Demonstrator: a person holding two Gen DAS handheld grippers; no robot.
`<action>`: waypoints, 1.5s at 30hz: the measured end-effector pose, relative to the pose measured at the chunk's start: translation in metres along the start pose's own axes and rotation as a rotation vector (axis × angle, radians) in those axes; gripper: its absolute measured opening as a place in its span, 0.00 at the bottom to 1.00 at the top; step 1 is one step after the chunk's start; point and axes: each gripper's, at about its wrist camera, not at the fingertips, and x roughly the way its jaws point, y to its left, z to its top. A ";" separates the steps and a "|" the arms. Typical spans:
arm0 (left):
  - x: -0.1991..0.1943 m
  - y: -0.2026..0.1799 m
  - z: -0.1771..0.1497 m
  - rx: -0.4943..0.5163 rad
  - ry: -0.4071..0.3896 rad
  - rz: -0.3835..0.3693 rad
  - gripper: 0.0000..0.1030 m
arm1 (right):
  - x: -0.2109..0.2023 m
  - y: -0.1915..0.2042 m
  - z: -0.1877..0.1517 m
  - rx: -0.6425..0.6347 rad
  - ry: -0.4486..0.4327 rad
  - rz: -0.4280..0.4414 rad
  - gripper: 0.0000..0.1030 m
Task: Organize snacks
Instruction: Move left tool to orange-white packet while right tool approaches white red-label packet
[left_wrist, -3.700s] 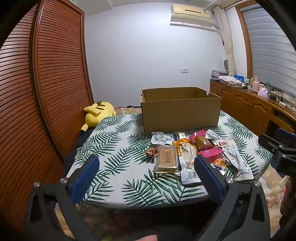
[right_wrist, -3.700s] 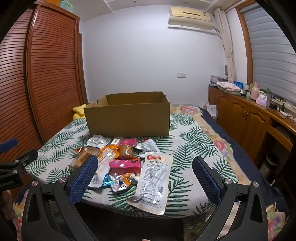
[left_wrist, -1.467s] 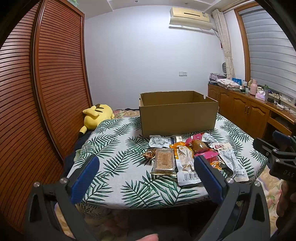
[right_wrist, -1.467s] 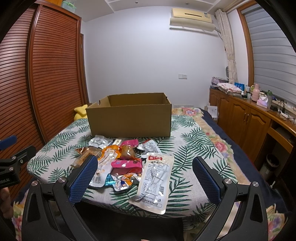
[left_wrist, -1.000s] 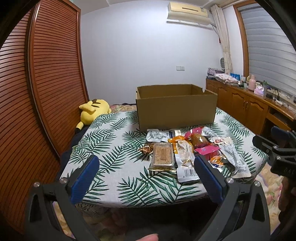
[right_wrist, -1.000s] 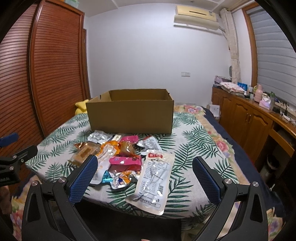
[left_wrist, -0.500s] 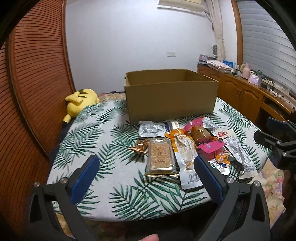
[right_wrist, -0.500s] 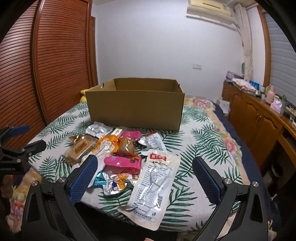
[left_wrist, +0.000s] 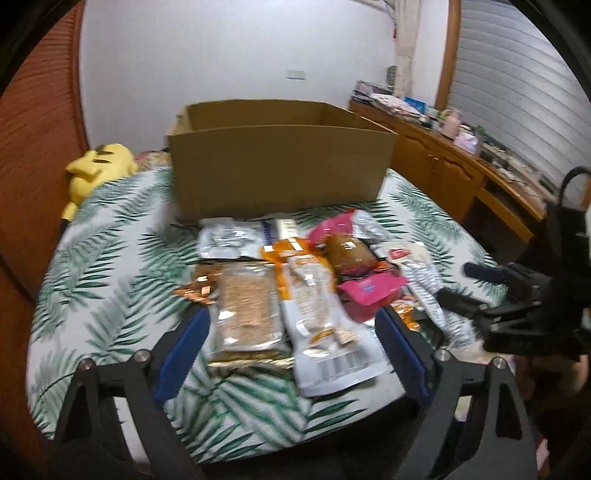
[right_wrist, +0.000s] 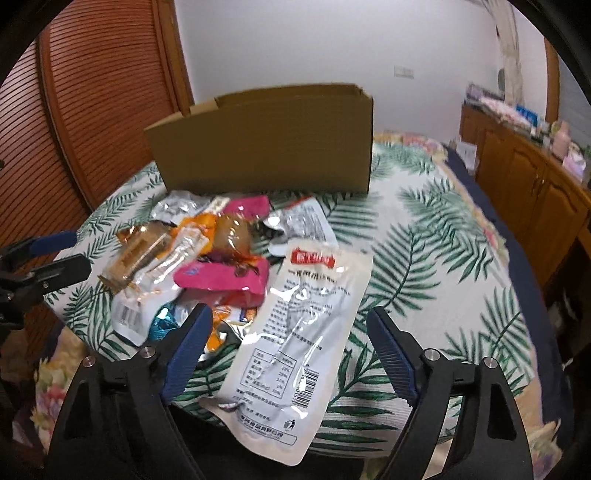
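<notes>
A pile of snack packets lies on the palm-leaf cloth in front of an open cardboard box (left_wrist: 280, 162), which also shows in the right wrist view (right_wrist: 266, 144). My left gripper (left_wrist: 291, 325) is open and empty, its fingers spanning a clear pack of brown cracker bars (left_wrist: 245, 306) and a white pouch with a barcode (left_wrist: 325, 328). My right gripper (right_wrist: 290, 325) is open and empty over a large clear white pouch (right_wrist: 299, 328). A pink packet (right_wrist: 225, 280) and a brown round snack (right_wrist: 232, 230) lie to its left.
A yellow plush toy (left_wrist: 98, 162) lies at the bed's far left. Wooden louvred doors (right_wrist: 99, 107) stand on the left, and a wooden counter with clutter (left_wrist: 461, 155) runs along the right. Each gripper shows at the edge of the other's view.
Both grippers have moved forward and down toward the snack pile, which now looks much larger. Both stay open and empty.
</notes>
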 end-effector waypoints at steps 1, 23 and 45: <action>0.004 -0.001 0.003 -0.003 0.010 -0.007 0.86 | 0.003 -0.001 0.000 0.003 0.007 -0.001 0.83; 0.093 -0.014 0.029 0.004 0.273 -0.016 0.60 | 0.041 -0.015 0.007 -0.004 0.109 -0.006 0.68; 0.098 -0.004 0.024 0.062 0.274 -0.007 0.35 | 0.065 -0.005 0.023 -0.098 0.177 -0.052 0.76</action>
